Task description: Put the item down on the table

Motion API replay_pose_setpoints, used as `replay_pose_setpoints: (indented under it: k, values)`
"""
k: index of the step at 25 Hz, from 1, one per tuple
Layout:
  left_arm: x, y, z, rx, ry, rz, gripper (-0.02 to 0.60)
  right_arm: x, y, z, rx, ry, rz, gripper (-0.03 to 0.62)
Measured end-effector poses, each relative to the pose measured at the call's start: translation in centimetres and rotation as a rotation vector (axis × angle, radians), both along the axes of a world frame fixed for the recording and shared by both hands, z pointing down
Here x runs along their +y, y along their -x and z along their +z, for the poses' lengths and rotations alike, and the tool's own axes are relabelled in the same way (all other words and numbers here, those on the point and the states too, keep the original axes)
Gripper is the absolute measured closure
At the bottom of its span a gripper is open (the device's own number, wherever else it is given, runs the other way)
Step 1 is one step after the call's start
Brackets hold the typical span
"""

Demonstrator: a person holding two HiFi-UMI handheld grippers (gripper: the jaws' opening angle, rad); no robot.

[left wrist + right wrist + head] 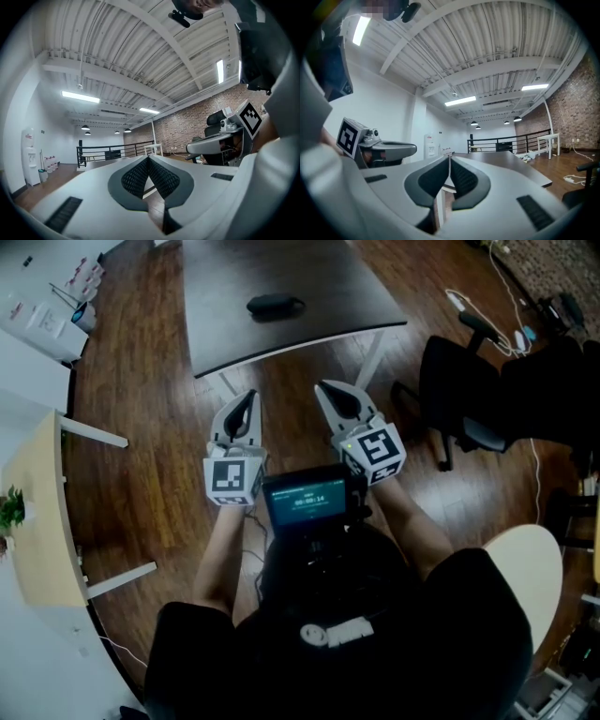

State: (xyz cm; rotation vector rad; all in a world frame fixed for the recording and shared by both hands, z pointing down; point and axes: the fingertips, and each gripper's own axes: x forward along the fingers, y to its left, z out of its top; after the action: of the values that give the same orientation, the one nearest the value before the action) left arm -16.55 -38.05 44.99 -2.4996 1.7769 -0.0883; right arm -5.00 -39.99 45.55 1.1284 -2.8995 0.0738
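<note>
Head view: item, dark and oblong, lies flat on the dark table, towards the table's far side, nothing touching it

Left gripper and right gripper are both off the table's near edge, over the wood floor, side by side, tips aimed at the table. Both well apart from the item. A small lit screen sits behind them, further back from the table. Black office chair is just off the table's right corner, and white cables run on the floor to the table's right. A pale wooden desk with a small plant is well off the table's left side

Left gripper view: ribbed pads meet at the tips, jaws closed, nothing between them. Past the tips: a black railing, a brick wall, ceiling lights. The other gripper's marker cube shows at right

Right gripper view: pads pressed together, only a hairline seam, closed and empty. The table top stretches away just beyond the tips. The same railing sits behind the table. I can't make out the item in this view
</note>
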Motion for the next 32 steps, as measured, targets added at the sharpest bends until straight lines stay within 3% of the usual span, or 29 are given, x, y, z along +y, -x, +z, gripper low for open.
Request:
replay_pose_setpoints:
  k: [7,19,25,32]
  values:
    - [1.5,-0.3,-1.0,0.005,-0.026,-0.015,0.58,1.9,0.6,-0.3,-0.009,0.009,-0.041,0.574]
    - [12.4,0.6,-3.0,0.025,-0.048,-0.016,0.58,12.9,2.0,-3.1,-0.066,-0.02,-0.048,0.576]
    - [19.4,-0.6,-3.8,-0.006,-0.036,-0.015,0.58,19.9,1.6,-4.1,-0.082,-0.022,-0.059,0.576]
    - [31.1,-1.3,-4.7,0.06,-0.085,-0.02,0.58,31.5,2.1,-4.6,-0.107,-0.032,-0.087,0.576]
